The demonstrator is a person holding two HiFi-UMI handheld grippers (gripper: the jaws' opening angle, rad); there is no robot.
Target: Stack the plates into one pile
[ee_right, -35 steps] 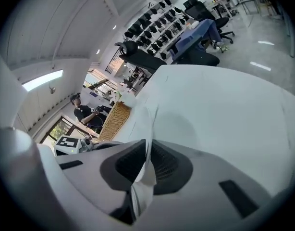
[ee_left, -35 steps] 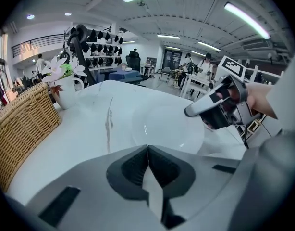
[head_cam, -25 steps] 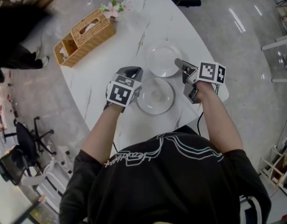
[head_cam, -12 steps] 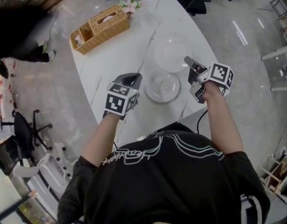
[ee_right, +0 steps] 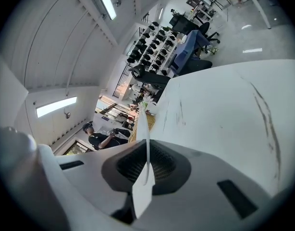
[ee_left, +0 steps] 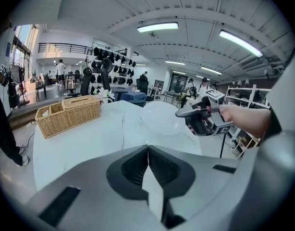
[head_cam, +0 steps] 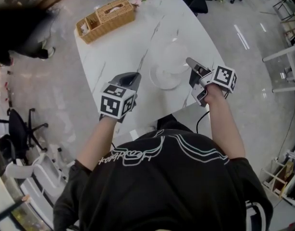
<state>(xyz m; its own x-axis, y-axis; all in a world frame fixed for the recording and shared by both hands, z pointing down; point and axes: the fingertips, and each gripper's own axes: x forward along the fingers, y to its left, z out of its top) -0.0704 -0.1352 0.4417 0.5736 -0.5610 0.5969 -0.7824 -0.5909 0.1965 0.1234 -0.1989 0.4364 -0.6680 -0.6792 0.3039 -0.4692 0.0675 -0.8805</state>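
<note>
Counting in the head view, two plates were seen on one white marble table (head_cam: 118,47): a far plate (head_cam: 177,56) and a near plate (head_cam: 163,78) just in front of it. Both were blurred, so contact between them could not be judged. One wicker basket (head_cam: 105,17) was set at the table's far left corner. Two grippers were held near the plates, the left gripper (head_cam: 132,76) to their left and the right gripper (head_cam: 190,61) just to their right. Each had its jaws pressed together on nothing. Compared with a second earlier, the left gripper had been drawn away from the near plate's rim.
</note>
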